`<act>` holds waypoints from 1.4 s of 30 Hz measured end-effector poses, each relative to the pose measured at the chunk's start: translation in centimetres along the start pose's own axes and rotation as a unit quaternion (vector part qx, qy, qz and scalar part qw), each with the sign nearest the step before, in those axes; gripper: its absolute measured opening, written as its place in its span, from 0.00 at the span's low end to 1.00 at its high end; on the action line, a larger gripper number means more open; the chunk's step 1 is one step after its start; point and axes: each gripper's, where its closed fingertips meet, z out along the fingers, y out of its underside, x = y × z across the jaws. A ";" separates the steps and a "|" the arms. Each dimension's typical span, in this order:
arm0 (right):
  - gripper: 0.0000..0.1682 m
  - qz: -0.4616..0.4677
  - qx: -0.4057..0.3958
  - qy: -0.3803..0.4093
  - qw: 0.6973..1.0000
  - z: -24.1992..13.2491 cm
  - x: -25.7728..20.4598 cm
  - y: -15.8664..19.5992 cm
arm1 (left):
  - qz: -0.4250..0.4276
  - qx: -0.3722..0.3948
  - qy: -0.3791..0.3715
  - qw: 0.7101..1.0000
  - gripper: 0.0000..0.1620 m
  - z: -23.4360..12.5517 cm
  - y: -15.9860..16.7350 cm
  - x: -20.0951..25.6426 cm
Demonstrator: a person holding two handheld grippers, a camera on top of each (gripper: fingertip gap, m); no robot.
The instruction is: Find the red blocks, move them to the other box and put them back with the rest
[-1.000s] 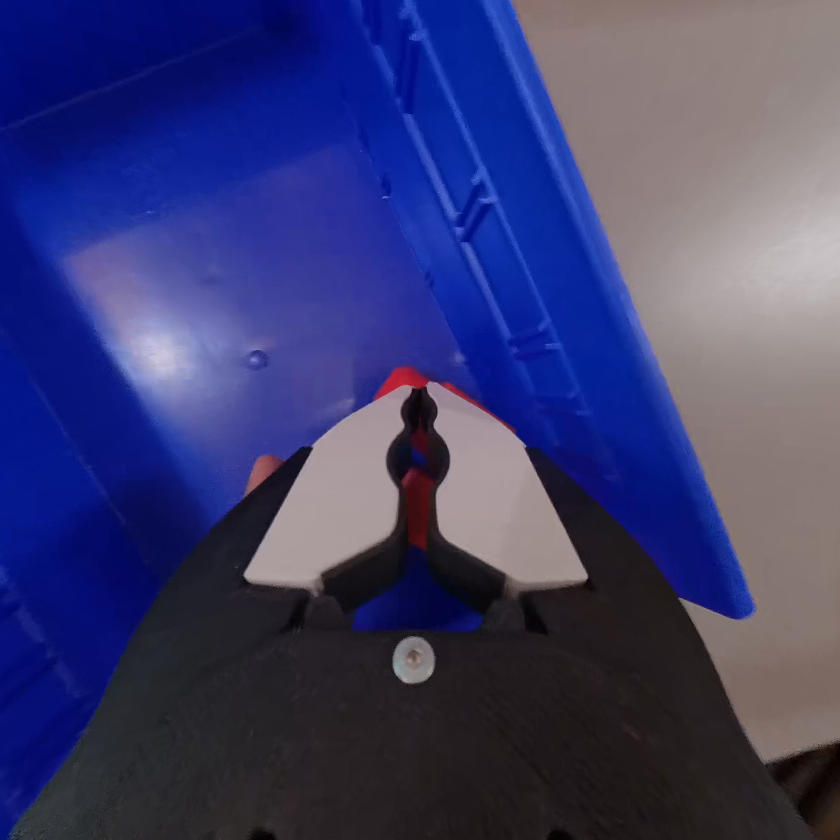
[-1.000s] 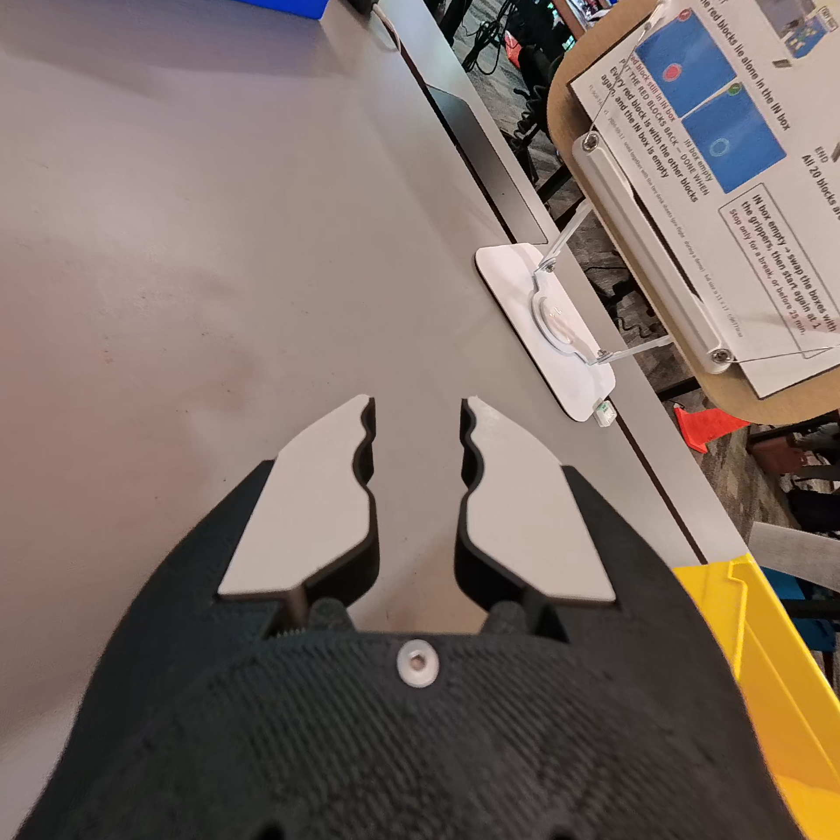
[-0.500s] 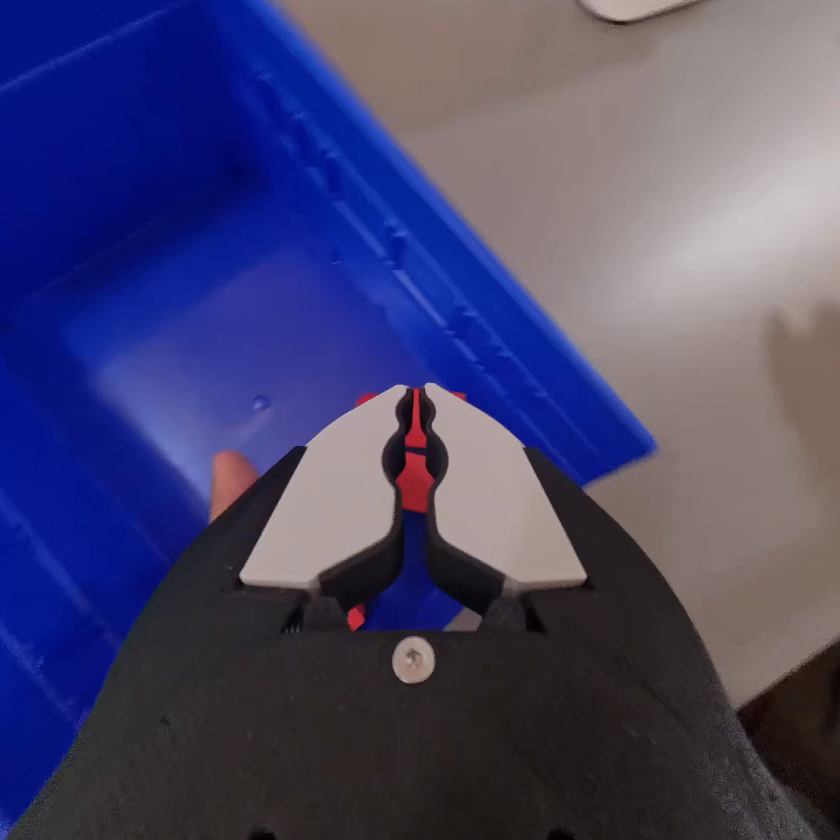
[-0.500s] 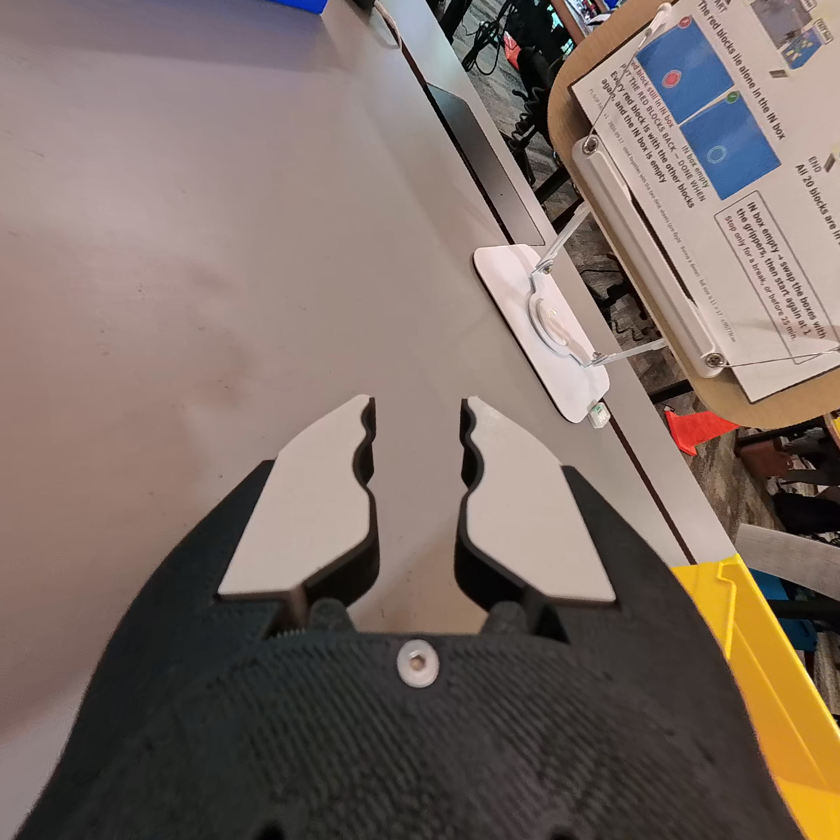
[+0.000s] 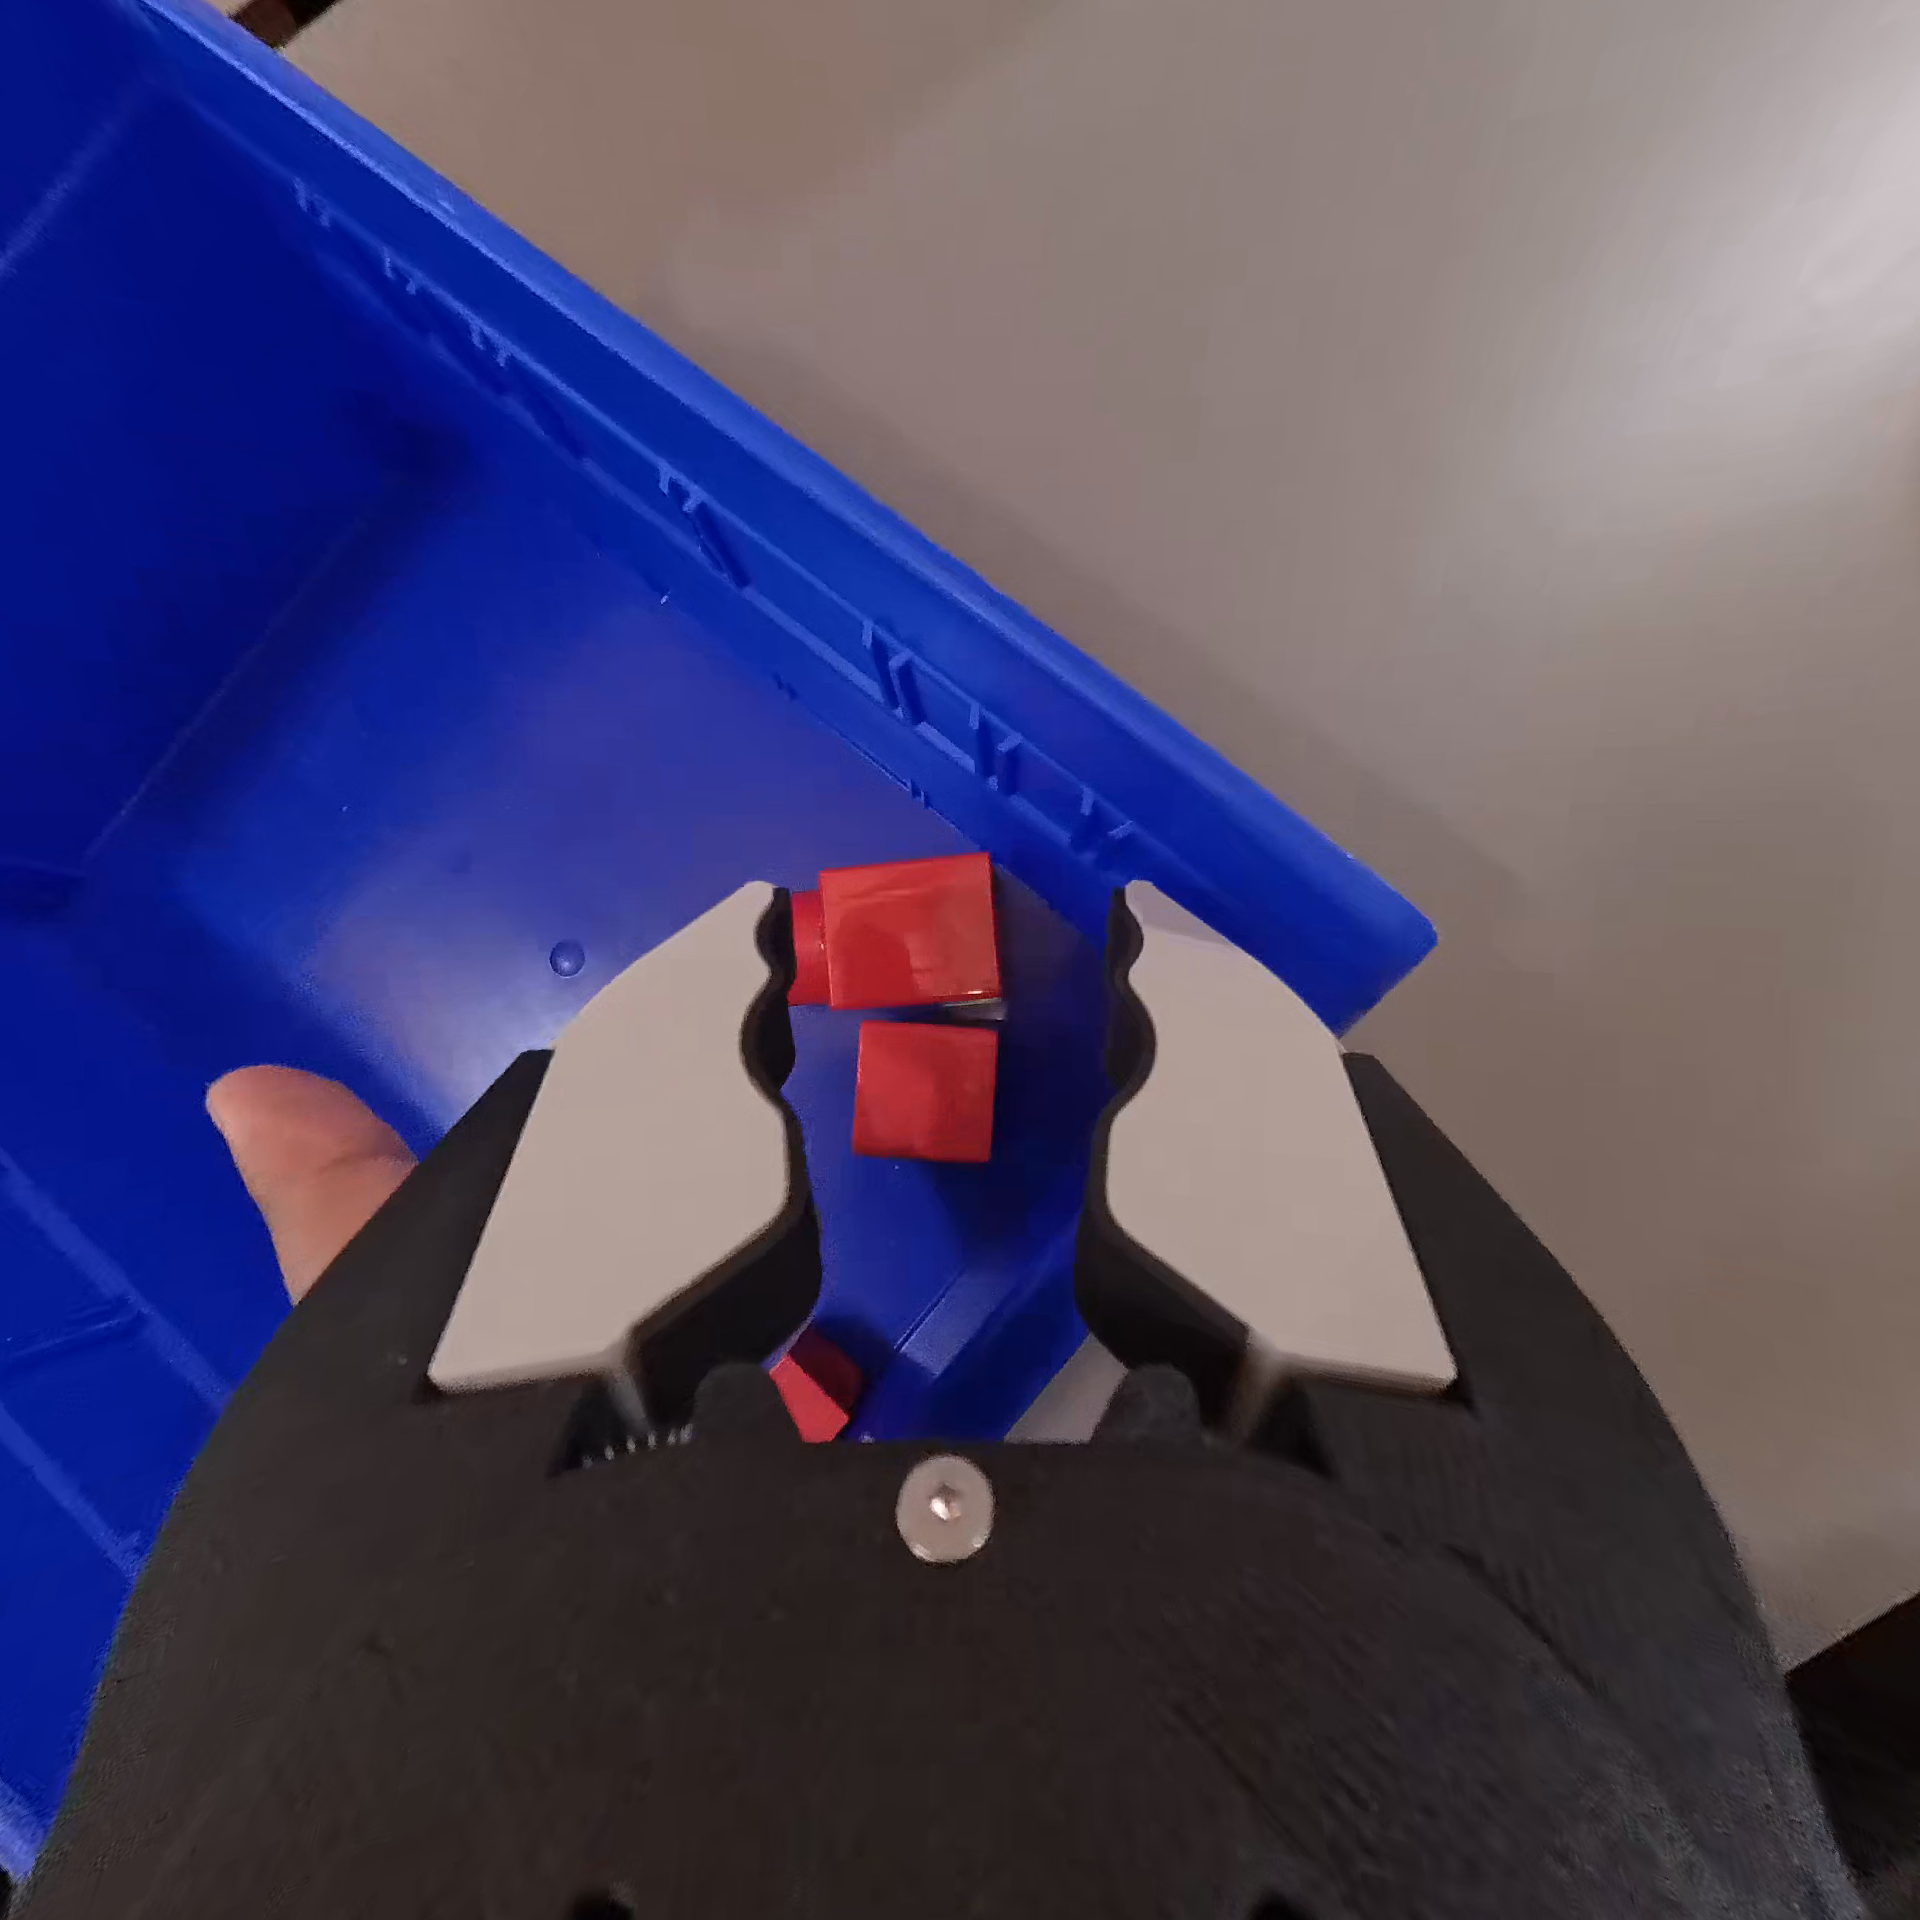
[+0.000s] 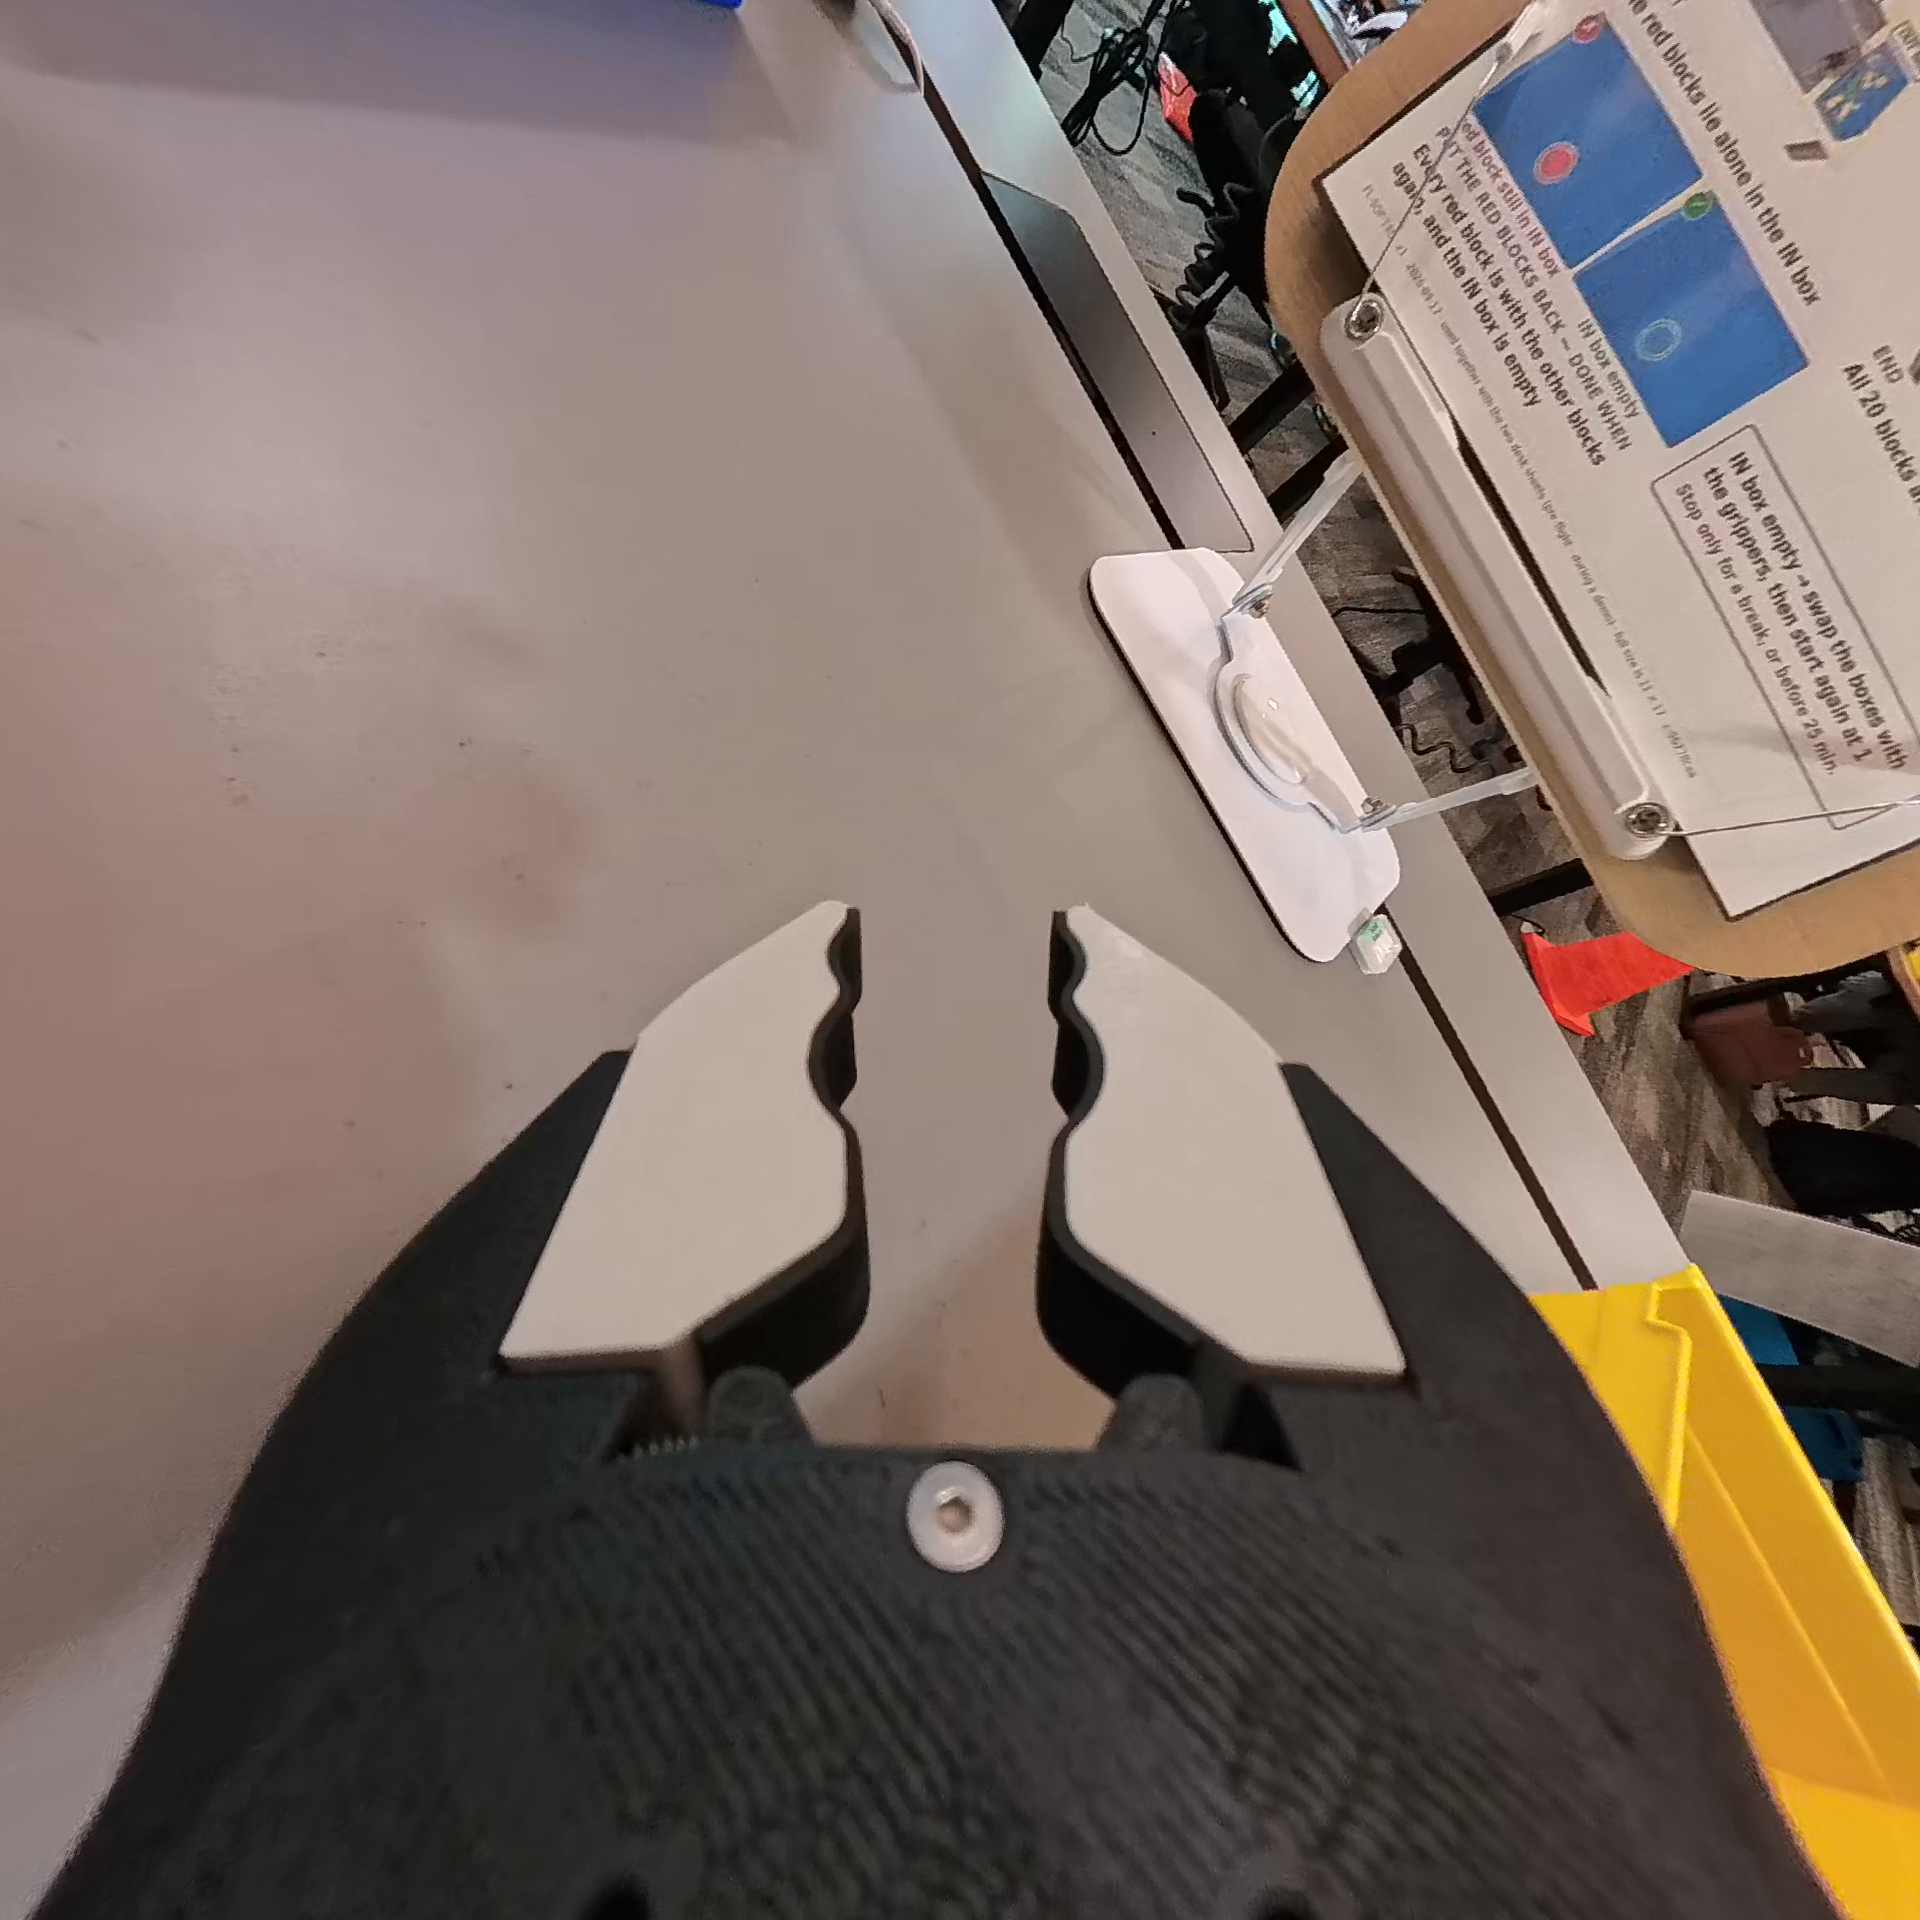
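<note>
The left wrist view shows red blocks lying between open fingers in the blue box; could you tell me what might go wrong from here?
1. The upper red block lies right beside the lower red block; the left gripper closing now might catch both or knock one aside.
2. A third red block sits half hidden under the gripper body and could be overlooked in the blue box.

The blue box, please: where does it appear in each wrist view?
Left wrist view: the blue box fills the left half, red blocks in its near corner.
Right wrist view: only a blue sliver at the top edge, probably the same box.
Shared landmark: the grey table.
</note>
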 end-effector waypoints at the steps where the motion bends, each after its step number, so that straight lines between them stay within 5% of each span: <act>1: 0.21 -0.001 0.000 0.000 1.000 0.0 0.0 0.0 | 0.001 -0.011 -0.003 1.000 0.38 0.3 0.3 0.0; 8: 0.21 -0.002 0.001 -0.003 1.000 0.0 -0.2 -0.1 | -0.009 -0.056 0.001 0.998 0.35 1.7 1.2 -0.1; 16: 0.21 -0.004 -0.001 -0.002 1.000 0.1 -0.2 0.0 | -0.069 -0.092 0.041 0.993 0.44 2.3 2.1 -0.6; 18: 0.21 -0.004 -0.002 -0.002 1.000 0.1 -0.2 0.1 | -0.072 -0.089 0.046 0.992 0.39 2.3 2.1 -0.6; 19: 0.21 -0.004 -0.002 -0.002 1.000 0.1 -0.2 0.1 | -0.072 -0.086 0.041 0.993 0.27 2.3 2.1 -0.8; 26: 0.21 -0.006 -0.001 -0.001 1.000 0.0 -0.1 0.0 | -0.011 -0.087 -0.040 0.995 0.26 2.1 2.4 -3.1; 35: 0.20 0.031 0.017 -0.012 0.999 0.0 0.0 -0.5 | -0.079 0.166 -0.036 0.982 0.26 -6.0 -5.9 -4.4; 42: 0.23 0.211 0.113 -0.090 0.967 -1.5 -0.1 -3.9 | 0.068 0.334 0.125 0.932 0.25 -12.9 -15.8 8.5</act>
